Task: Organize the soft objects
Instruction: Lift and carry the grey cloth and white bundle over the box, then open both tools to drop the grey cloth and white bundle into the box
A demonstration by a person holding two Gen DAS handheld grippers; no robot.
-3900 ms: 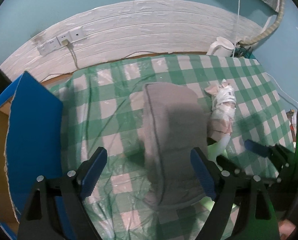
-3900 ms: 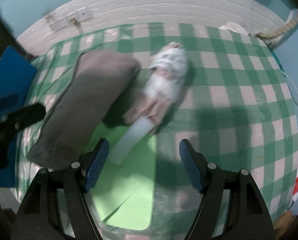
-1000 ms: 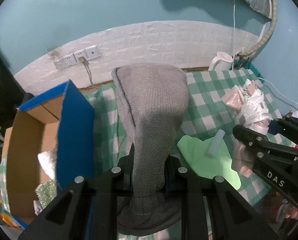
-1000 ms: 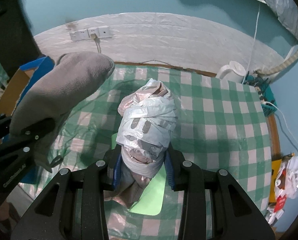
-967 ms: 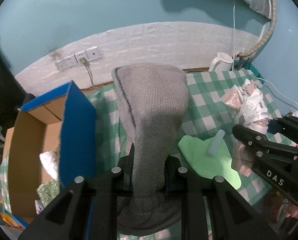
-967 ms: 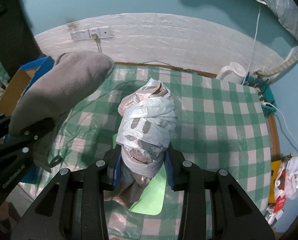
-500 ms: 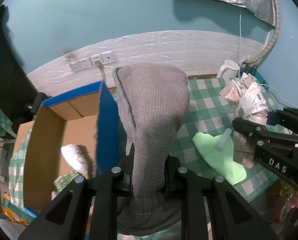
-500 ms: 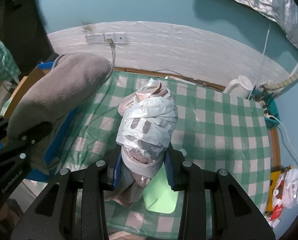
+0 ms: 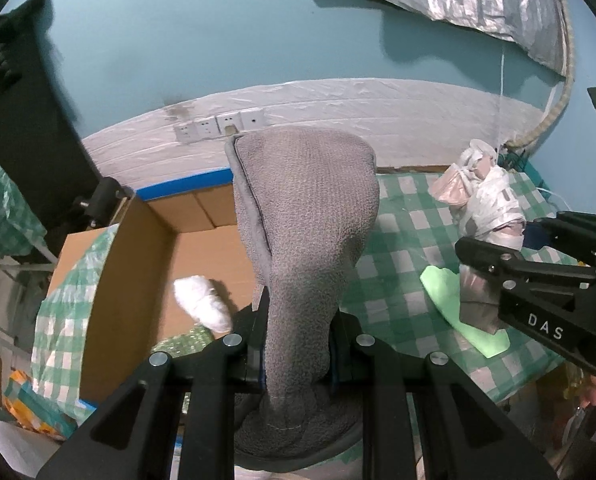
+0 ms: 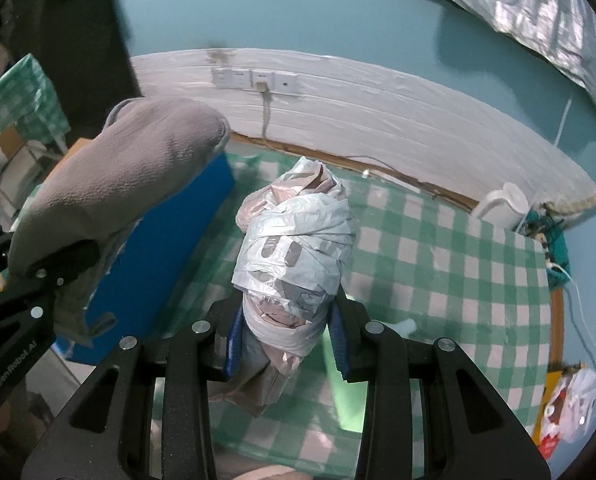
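My left gripper (image 9: 298, 340) is shut on a folded grey towel (image 9: 306, 216) and holds it upright over the open cardboard box (image 9: 137, 264) with a blue rim. The towel also shows in the right wrist view (image 10: 113, 184). My right gripper (image 10: 285, 340) is shut on a bundle of white and pink plastic bags (image 10: 298, 256), held above the green checked tablecloth (image 10: 438, 264). The bundle shows at the right of the left wrist view (image 9: 486, 204), beside the right gripper's body (image 9: 546, 304).
The box holds a white soft item (image 9: 201, 304) and a greenish item (image 9: 181, 340). A light green cloth (image 9: 454, 304) lies on the table. A white kettle (image 10: 502, 204) stands by the back wall with sockets (image 10: 253, 78). A checked cloth (image 9: 69, 312) hangs over the box's near side.
Both grippers have swung left with their loads. The box has come from the left edge to under the towel, and its inside now shows. Both grips are unchanged.
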